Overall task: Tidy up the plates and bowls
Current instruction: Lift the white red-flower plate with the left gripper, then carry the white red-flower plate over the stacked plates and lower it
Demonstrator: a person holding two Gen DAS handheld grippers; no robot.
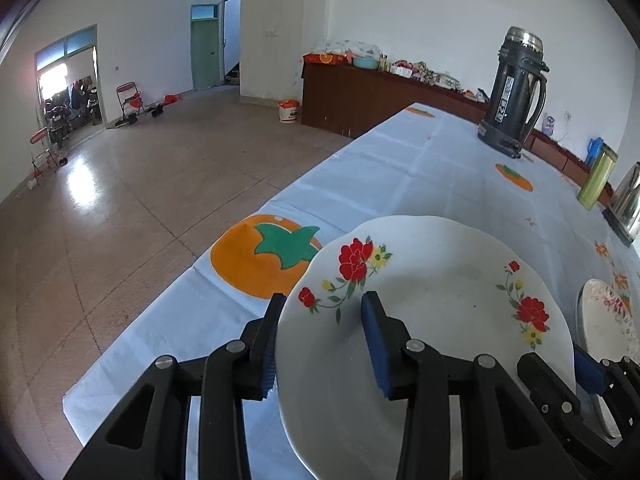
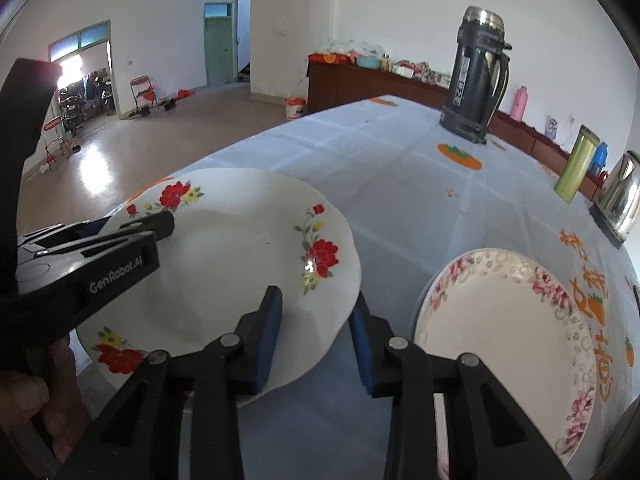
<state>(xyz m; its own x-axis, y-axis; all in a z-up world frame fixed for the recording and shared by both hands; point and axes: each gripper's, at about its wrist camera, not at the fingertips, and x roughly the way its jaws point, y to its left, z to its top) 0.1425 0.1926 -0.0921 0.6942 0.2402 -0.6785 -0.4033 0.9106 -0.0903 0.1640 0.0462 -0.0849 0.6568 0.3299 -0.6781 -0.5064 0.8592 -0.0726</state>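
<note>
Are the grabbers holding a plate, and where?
Both straddle the red-flowered plate at its rim: left gripper on its left edge, right gripper on its right. Whether the pads are actually pinching it can't be told.

Daylight is being admitted through the doorway (image 1: 68, 80), glare is being thrown on the floor (image 1: 82, 184), and both views are being bent and darkened at the edges.

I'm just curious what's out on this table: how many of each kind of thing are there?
Plates: 2, red-flowered plate, pink-rimmed plate
Flasks: 2, dark flask, green flask
Kettles: 1, steel kettle
Total: 5
</note>
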